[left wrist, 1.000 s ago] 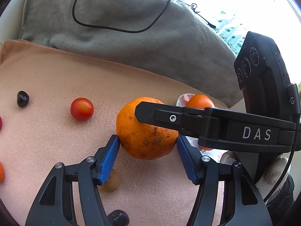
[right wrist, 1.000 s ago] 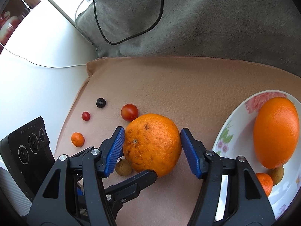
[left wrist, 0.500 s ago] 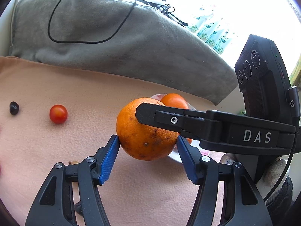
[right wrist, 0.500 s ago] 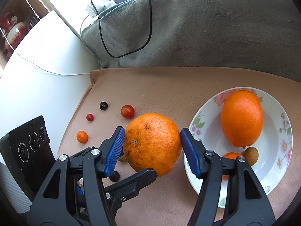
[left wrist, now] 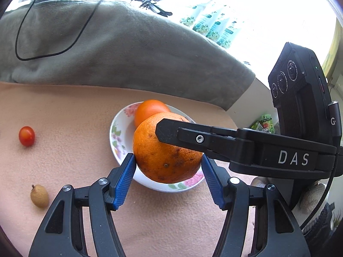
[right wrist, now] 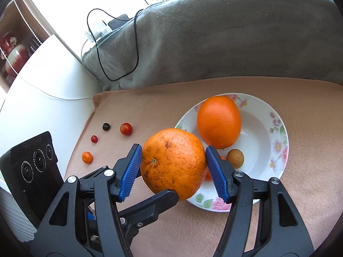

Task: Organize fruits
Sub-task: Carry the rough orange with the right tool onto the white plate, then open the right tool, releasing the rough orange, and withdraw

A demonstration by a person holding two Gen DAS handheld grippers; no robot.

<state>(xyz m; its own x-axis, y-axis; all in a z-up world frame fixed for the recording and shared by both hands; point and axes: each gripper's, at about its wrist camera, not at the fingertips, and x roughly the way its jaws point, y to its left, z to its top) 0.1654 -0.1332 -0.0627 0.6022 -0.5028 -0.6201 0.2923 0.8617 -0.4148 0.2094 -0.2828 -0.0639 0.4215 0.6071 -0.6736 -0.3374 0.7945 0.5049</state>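
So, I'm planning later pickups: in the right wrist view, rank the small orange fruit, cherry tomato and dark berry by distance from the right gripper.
From the right gripper, all on its left:
1. Small orange fruit, near the cloth's edge.
2. Cherry tomato, farther back.
3. Dark berry, just beyond the tomato.

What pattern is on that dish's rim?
Pink flowers with green leaves on the white dish, clearest in the right wrist view.
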